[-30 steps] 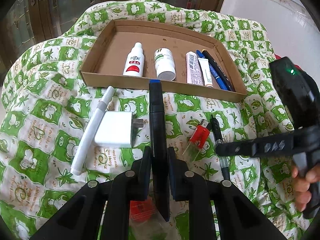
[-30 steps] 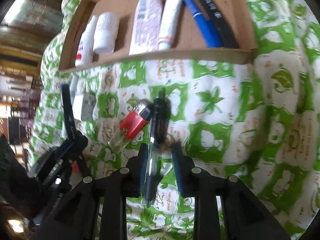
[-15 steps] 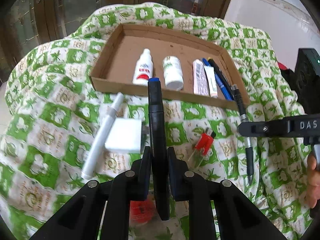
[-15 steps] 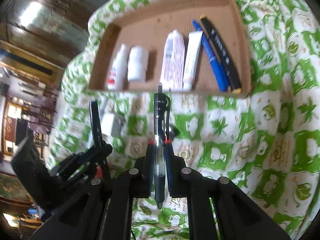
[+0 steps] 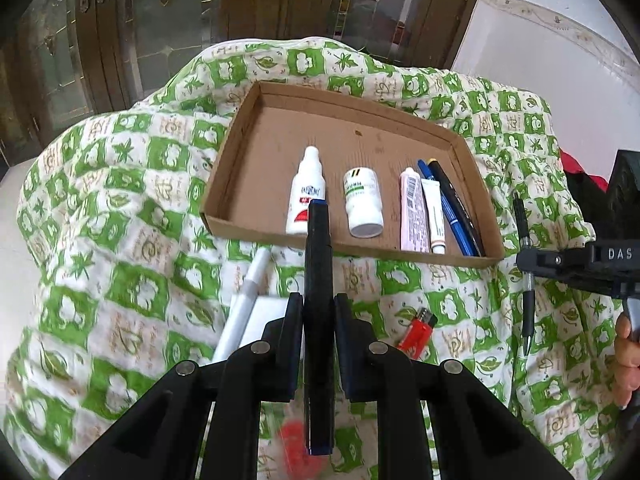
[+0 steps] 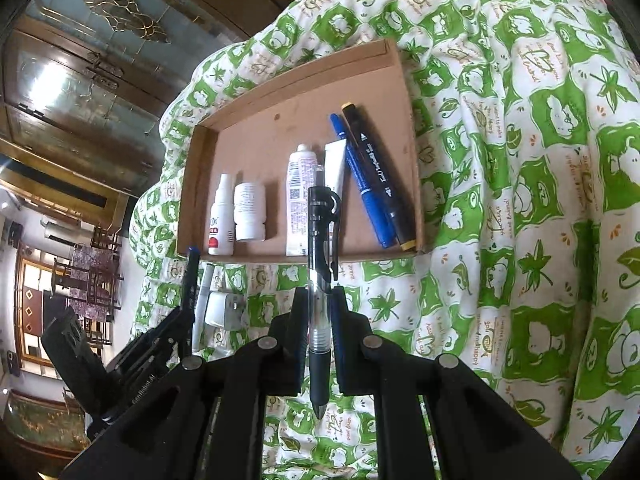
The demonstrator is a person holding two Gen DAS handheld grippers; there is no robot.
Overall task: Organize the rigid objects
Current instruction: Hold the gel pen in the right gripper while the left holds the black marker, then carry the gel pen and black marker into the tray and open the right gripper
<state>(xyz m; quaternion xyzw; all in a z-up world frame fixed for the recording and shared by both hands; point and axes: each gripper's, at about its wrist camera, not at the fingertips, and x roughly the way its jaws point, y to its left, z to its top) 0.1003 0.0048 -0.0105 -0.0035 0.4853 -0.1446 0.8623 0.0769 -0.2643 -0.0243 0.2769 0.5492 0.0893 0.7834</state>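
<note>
My left gripper (image 5: 318,305) is shut on a black marker with a blue end (image 5: 317,280), held in the air before the cardboard tray (image 5: 256,184). My right gripper (image 6: 320,300) is shut on a clear black-grip click pen (image 6: 320,264), also raised, pointing at the tray (image 6: 400,80). It also shows at the right of the left wrist view (image 5: 526,272). In the tray lie a white dropper bottle (image 5: 304,196), a white pill bottle (image 5: 362,204), two tubes (image 5: 414,216), a blue pen (image 5: 448,208) and a black marker (image 5: 456,204).
On the green-patterned quilt (image 5: 120,240) before the tray lie a white marker (image 5: 244,308), a white charger plug (image 5: 266,312) and a red lighter (image 5: 418,332). Wooden glass-panelled doors (image 5: 160,20) stand behind the bed. A white wall (image 5: 560,60) is at the right.
My right gripper closed on the click pen and lifted it off the quilt. Both grippers have risen and drawn back from the tray, each with its pen.
</note>
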